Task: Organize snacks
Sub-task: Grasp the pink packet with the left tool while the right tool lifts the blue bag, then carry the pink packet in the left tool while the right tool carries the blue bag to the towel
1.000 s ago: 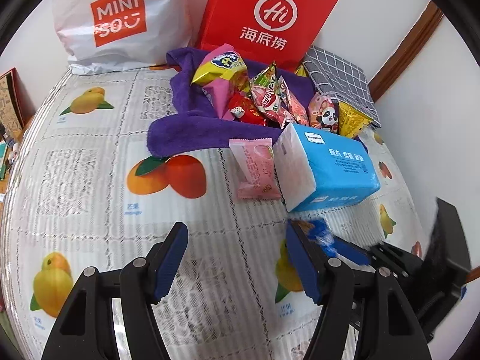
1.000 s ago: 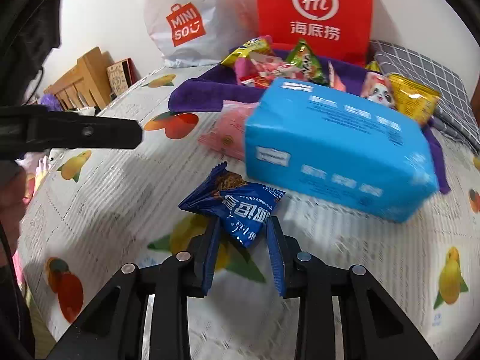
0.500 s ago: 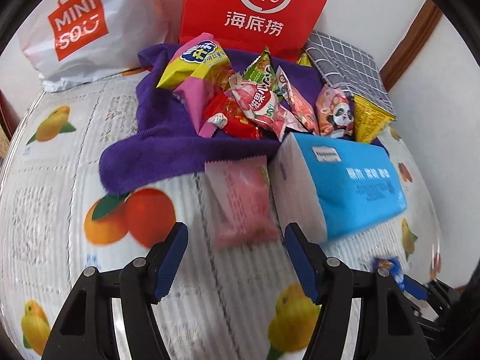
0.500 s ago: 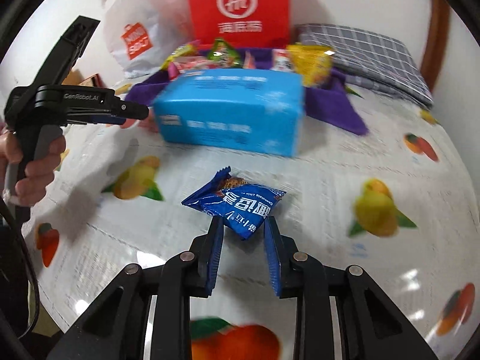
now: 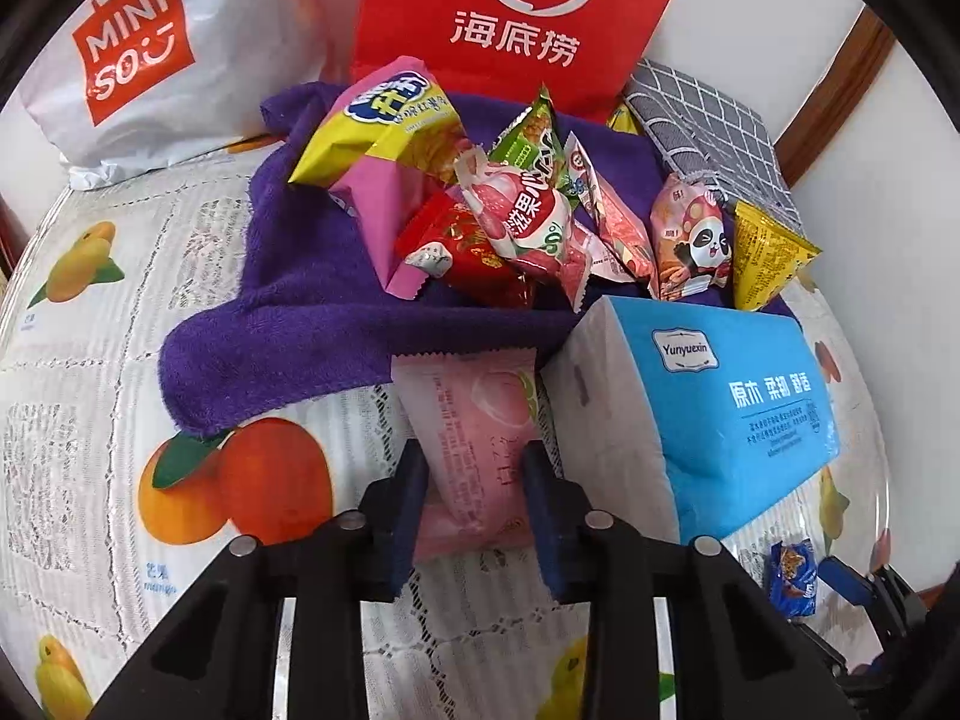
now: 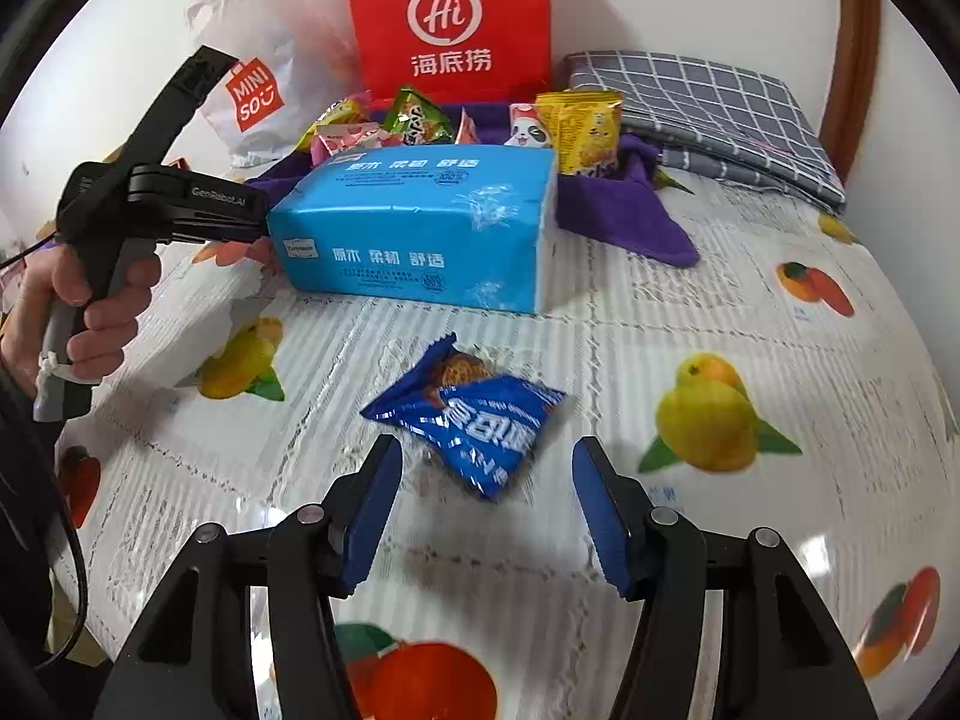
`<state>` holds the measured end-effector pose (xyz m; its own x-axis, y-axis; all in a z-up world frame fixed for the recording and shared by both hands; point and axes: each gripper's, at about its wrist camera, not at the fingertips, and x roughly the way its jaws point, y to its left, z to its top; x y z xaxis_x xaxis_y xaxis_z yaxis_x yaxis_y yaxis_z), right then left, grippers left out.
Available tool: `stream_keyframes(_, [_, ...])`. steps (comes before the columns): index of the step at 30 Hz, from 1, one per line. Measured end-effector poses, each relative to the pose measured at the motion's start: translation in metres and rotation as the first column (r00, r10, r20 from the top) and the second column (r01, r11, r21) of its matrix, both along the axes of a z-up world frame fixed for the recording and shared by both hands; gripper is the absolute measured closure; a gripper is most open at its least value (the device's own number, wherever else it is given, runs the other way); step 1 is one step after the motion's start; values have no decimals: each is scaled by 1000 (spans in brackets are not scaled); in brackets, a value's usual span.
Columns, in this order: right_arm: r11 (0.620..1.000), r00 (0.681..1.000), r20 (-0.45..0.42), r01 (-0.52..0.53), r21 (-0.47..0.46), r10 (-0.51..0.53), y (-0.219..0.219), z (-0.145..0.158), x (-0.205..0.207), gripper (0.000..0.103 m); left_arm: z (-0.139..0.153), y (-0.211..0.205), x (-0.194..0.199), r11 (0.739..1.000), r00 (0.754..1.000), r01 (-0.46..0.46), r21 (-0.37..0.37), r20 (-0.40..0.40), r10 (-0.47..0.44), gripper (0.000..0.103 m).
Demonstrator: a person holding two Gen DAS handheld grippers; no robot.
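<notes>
A pink snack packet (image 5: 474, 408) lies on the fruit-print tablecloth (image 5: 120, 420) beside a blue tissue pack (image 5: 720, 408). My left gripper (image 5: 474, 462) is closing on the packet's near end, and both pads press its sides. A blue snack packet (image 6: 474, 414) lies flat on the cloth. My right gripper (image 6: 487, 450) is opening around it, its pads clear of the wrapper on both sides. Behind, several snack packets (image 5: 522, 222) are piled on a purple towel (image 5: 300, 300). In the right wrist view, a hand (image 6: 90, 300) holds the left gripper, whose fingers are hidden behind the tissue pack (image 6: 414, 228).
A red paper bag (image 5: 522, 12) and a white Miniso bag (image 5: 138, 48) stand against the wall behind the towel. A folded grey checked cloth (image 6: 720, 114) lies at the back right. The blue snack packet (image 5: 792, 570) also shows low right in the left wrist view.
My left gripper moved up to the pink packet and closed on it. My right gripper carried the blue packet away from the tissue pack, then opened and left it on the cloth.
</notes>
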<state>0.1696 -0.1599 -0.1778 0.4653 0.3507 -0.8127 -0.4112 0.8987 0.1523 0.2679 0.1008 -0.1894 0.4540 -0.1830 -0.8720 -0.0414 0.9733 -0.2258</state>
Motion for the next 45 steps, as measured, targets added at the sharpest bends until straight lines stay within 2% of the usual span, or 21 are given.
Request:
stream_keyframes(4, [999, 999, -45, 17, 41, -15, 6, -2, 10, 44, 3, 7, -10, 1000, 1000, -5, -2, -2, 5, 74])
stream_keyframes(8, [992, 994, -94, 65, 109, -54, 10, -3, 16, 39, 5, 15, -22, 1000, 1000, -8, -9, -2, 8, 75])
stream_keyframes(12, [987, 990, -119, 96, 128, -81, 19, -3, 24, 38, 8, 17, -31, 1000, 1000, 0, -24, 1, 0, 75])
stream_keyframes(18, [991, 989, -105, 114, 77, -106, 41, -4, 32, 34, 16, 15, -42, 999, 1000, 10, -33, 13, -10, 75])
stream_keyframes(22, [995, 995, -40, 93, -30, -94, 57, -6, 26, 34, 22, 19, -51, 999, 1000, 7, -34, 24, -6, 75])
stream_keyframes(27, [992, 993, -15, 115, -56, -116, 51, -6, 21, 51, 32, 24, -63, 999, 999, 12, -47, 45, -10, 75])
stream_keyframes(30, [994, 993, -45, 106, -11, -107, 44, -2, 18, 55, 40, 23, -69, 999, 998, 16, -49, 62, -13, 75])
stream_keyframes(34, [994, 993, -58, 107, 30, -105, 35, 6, 8, 56, 52, 19, -79, 998, 996, 27, -53, 84, -22, 75])
stream_keyframes(45, [988, 993, -5, 121, 98, -121, 16, 54, -10, 57, 81, 3, -99, 996, 990, 57, -63, 129, -48, 75])
